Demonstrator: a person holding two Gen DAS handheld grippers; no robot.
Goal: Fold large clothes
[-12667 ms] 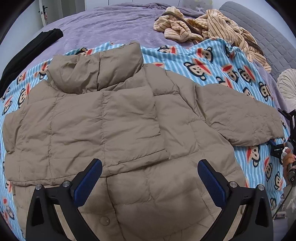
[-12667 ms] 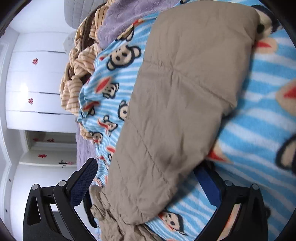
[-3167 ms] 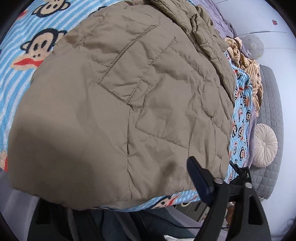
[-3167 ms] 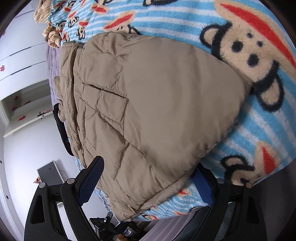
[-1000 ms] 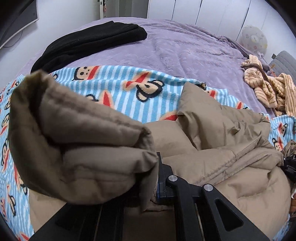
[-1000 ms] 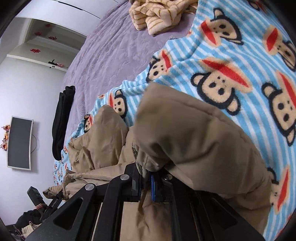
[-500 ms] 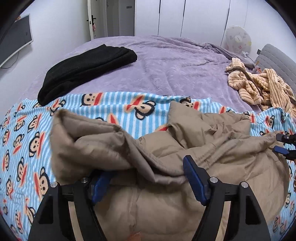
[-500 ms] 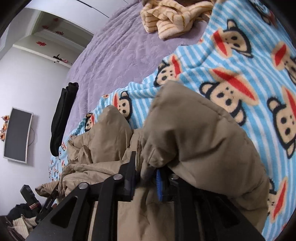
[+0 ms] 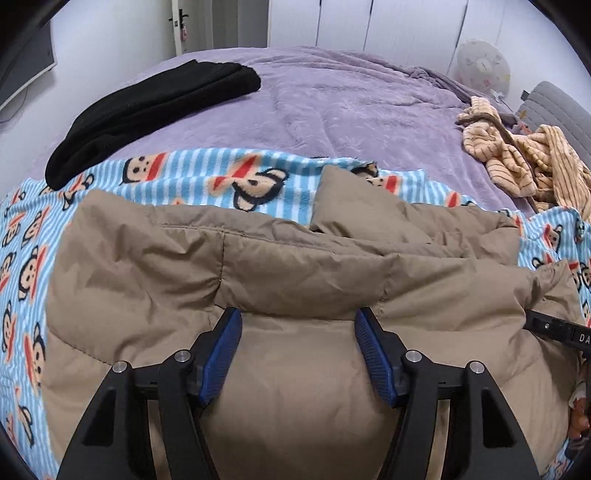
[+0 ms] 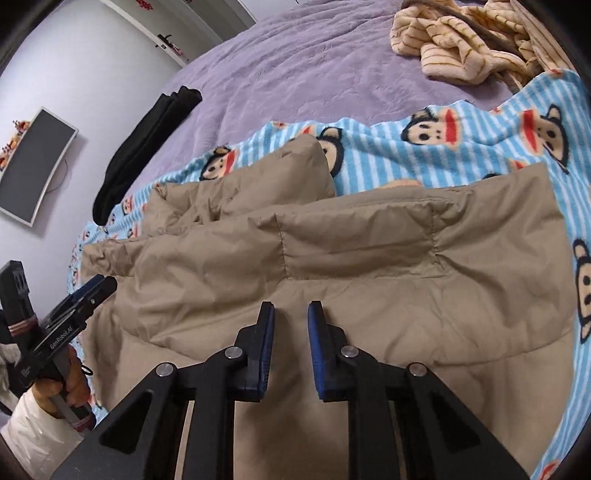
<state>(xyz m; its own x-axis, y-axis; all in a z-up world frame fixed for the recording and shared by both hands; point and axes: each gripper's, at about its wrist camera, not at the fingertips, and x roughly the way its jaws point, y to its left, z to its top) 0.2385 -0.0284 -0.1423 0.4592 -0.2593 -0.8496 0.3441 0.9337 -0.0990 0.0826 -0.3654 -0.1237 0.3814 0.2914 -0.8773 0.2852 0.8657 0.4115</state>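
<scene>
The tan puffer jacket [image 9: 295,280] lies folded over on itself on the blue striped monkey-print blanket [image 9: 207,177], its quilted upper layer creased and a stitched seam running across. A bunched corner pokes up at its far edge.

The left hand-held gripper [image 9: 297,321] hovers over the jacket, jaws apart and closing, gripping nothing. The right hand-held gripper [image 10: 291,310] is likewise released, its jaws narrow and closing, with only the fabric surface below the gap.

The blanket covers a bed with a purple cover [image 9: 332,99]. A black garment [image 9: 147,110] and a striped beige garment [image 9: 524,162] lie on it. White wardrobe doors [image 9: 369,22] stand behind.
</scene>
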